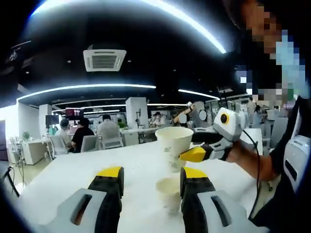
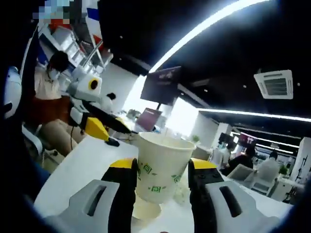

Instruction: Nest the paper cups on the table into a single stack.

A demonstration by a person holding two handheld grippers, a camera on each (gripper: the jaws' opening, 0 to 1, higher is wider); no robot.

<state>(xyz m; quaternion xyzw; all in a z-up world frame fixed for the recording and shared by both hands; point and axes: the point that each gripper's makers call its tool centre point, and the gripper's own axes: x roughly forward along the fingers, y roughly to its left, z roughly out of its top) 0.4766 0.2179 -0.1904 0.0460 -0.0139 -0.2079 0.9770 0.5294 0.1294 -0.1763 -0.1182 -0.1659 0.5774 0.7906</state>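
Step in hand, as I judge it: nesting the held cup into the one standing on the table.

Left gripper view, L to R: left gripper (image 1: 151, 180) sits low over the white table (image 1: 68, 174), jaws apart, nothing between them, so released. Lower cup (image 1: 168, 193) stands upright on the table just inside its right jaw; can't tell if it touches. Inside looks empty. Above and a bit behind it, upper cup (image 1: 174, 144) hangs upright, pinched at the side by the right gripper (image 1: 194, 154) coming in from the right.

Right gripper view, L to R: left gripper (image 2: 97, 127) shows far left. Right gripper (image 2: 162, 175) is clenched on the upper cup (image 2: 162, 165), rim up, green print on its wall. Its base sits just over, maybe already in, the lower cup (image 2: 145, 209); contact unclear. Contents of the upper cup not visible.

Next move prob needs: keep cups coaxial, lower straight, let go once seated. Left gripper could steady the lower cup.
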